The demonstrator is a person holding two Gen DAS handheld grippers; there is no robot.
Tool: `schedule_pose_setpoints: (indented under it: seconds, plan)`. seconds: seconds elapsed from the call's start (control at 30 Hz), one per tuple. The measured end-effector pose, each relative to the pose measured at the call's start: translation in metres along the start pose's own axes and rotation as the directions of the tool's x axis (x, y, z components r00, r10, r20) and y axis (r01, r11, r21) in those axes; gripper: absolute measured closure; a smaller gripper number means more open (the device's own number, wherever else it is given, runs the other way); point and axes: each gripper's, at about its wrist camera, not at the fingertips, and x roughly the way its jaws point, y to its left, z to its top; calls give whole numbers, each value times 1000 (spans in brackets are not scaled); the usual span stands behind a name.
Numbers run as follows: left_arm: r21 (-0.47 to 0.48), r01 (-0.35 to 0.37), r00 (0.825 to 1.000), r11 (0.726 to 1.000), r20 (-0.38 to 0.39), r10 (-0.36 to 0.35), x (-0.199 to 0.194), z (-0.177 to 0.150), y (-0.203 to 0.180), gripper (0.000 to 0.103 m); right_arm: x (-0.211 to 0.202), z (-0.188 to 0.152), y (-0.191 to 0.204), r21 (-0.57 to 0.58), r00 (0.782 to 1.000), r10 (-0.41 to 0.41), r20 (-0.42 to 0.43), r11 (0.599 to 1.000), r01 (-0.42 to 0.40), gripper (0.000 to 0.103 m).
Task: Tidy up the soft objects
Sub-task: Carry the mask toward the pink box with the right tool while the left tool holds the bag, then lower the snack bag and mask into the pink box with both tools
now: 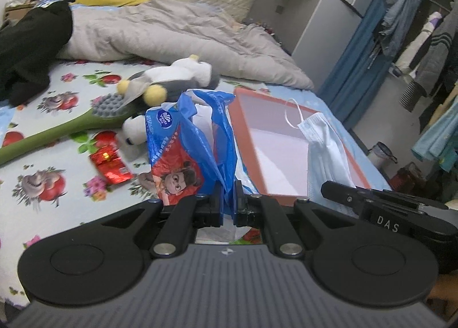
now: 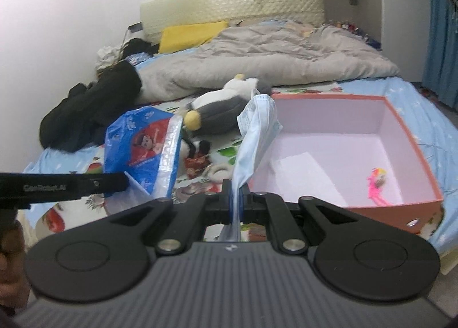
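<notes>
The tissue pack (image 1: 183, 150) is being held above the bed (image 1: 57, 133) by the left gripper (image 1: 228, 204), its jaws clamped on the blue wrapper. A mask (image 2: 254, 139) is being pinched in the closed jaws of the right gripper (image 2: 235, 202), hanging just beside the box's (image 2: 412, 139) left wall. A pink toy (image 2: 377, 184) is lying inside the box. A penguin plush (image 1: 177, 76) is resting on the sheet behind the pack, beside a green brush (image 1: 65, 127) and a red packet (image 1: 110, 164). A grey quilt (image 1: 177, 33) is being left bunched further back.
</notes>
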Motion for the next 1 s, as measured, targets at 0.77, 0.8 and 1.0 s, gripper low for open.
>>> schedule_pose_setpoints:
  seconds: [0.77, 0.8, 1.0]
  plan:
    - [82, 108, 990, 991, -99, -100, 84, 49, -97, 96, 7, 26, -98, 112, 996, -84, -16, 990, 86, 95]
    - [80, 110, 989, 991, -109, -101, 92, 52, -101, 96, 11, 27, -105, 117, 996, -87, -25, 989, 89, 95]
    - [78, 107, 982, 991, -165, -93, 142, 63, -122, 96, 37, 32, -144, 150, 993, -91, -74, 983, 101, 94]
